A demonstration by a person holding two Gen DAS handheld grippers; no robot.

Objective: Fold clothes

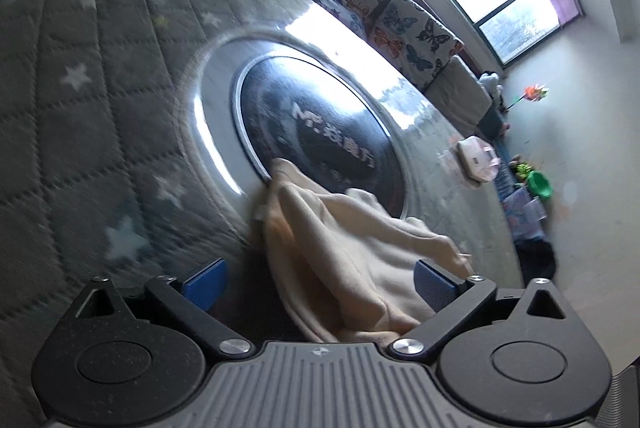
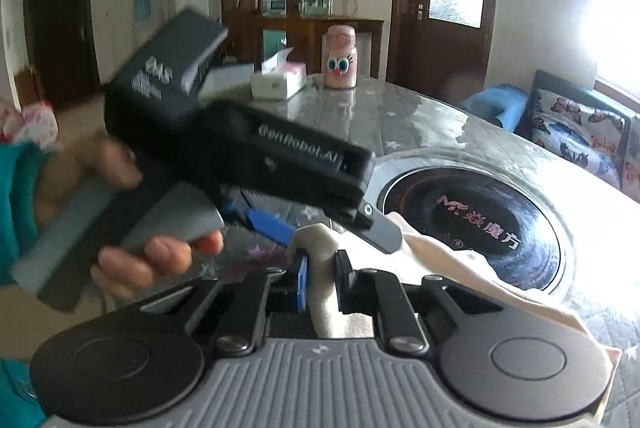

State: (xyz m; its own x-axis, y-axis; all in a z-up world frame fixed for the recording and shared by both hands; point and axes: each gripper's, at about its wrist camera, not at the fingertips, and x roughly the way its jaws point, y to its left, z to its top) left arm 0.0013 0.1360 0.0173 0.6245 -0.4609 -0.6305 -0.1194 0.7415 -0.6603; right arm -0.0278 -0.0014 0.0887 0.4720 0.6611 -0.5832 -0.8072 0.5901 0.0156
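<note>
Right gripper (image 2: 320, 282) has its blue pads pinched tight on a bunched ridge of the soft cream fabric garment (image 2: 460, 268); the left gripper (image 1: 316, 278) gapes wide, the cloth lying between its jaws but not pressed, so nothing is held there; the garment sprawls crumpled across the rim of the round black glass hob disc (image 1: 320, 135) set in the grey quilted star-patterned table (image 1: 80, 107); no neat fold shows yet, so I'd judge the folding barely begun, nearly all still to do.
</note>
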